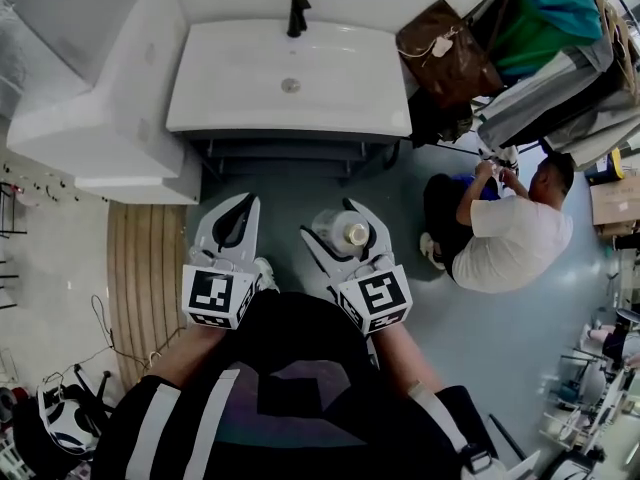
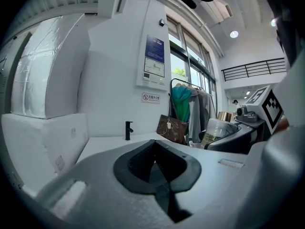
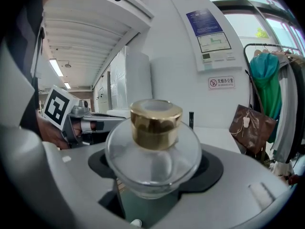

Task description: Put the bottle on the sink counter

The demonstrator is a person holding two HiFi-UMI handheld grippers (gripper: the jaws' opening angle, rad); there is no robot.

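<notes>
The clear glass bottle [image 3: 152, 149] with its gold cap [image 3: 156, 123] sits upright between the jaws of the right gripper [image 1: 344, 226]. The jaws are spread wide around its round body and pinch it on both sides. It is held above the grey floor [image 1: 300, 193], short of the white sink counter [image 1: 230, 93] and not on it. A black faucet [image 1: 297, 13] stands at the back of the basin. The left gripper [image 1: 236, 220] is alongside, its jaws pressed together on nothing. A brown handbag [image 1: 445, 53] lies right of the counter beside hanging clothes [image 1: 545, 38], and a person [image 1: 505, 233] sits on the floor nearby.
</notes>
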